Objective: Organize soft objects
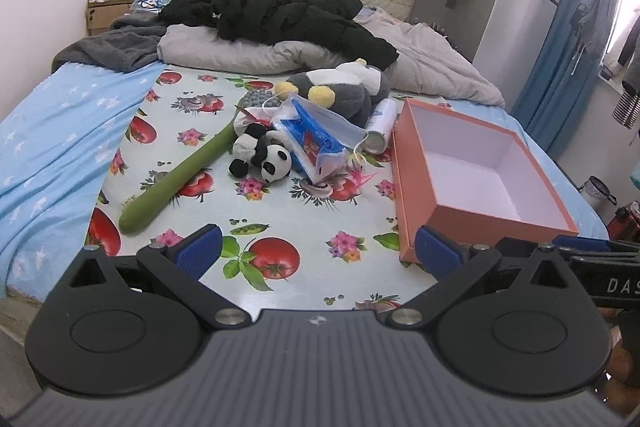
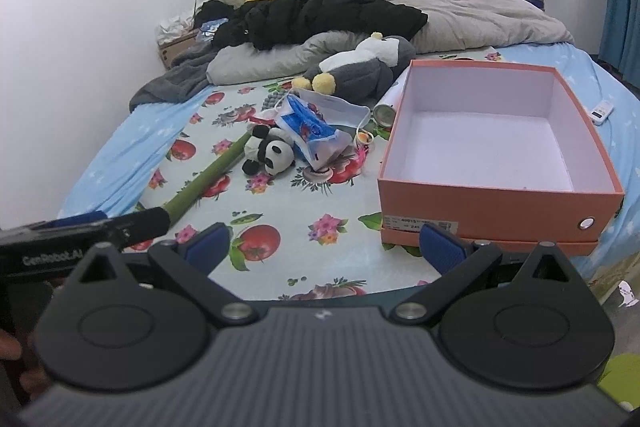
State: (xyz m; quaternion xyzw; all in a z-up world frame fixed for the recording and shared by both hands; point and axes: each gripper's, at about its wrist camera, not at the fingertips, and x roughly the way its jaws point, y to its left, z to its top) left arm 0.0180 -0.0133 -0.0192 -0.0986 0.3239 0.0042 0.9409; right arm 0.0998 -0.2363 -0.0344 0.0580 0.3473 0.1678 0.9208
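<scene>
Bedroom, white walls, bed [image 1: 48, 131] spread with glossy fruit-and-flower print oilcloth [image 1: 304, 227]. Mid-bed pile: fuzzy panda plush [image 1: 264, 153], grey penguin plush [image 1: 340, 87], crinkly blue tissue pack [image 1: 312, 137], face mask [image 2: 340, 107], long green foam stick [image 1: 180, 173]. Rigid orange cardboard box [image 2: 496, 203] sits empty to the pile's right. Left gripper [image 1: 318, 247] and right gripper [image 2: 324, 245] both spread wide, holding nothing.

Orange box [image 2: 496, 203], black-and-white panda [image 1: 266, 157], fruit-print cloth [image 1: 280, 227].
</scene>
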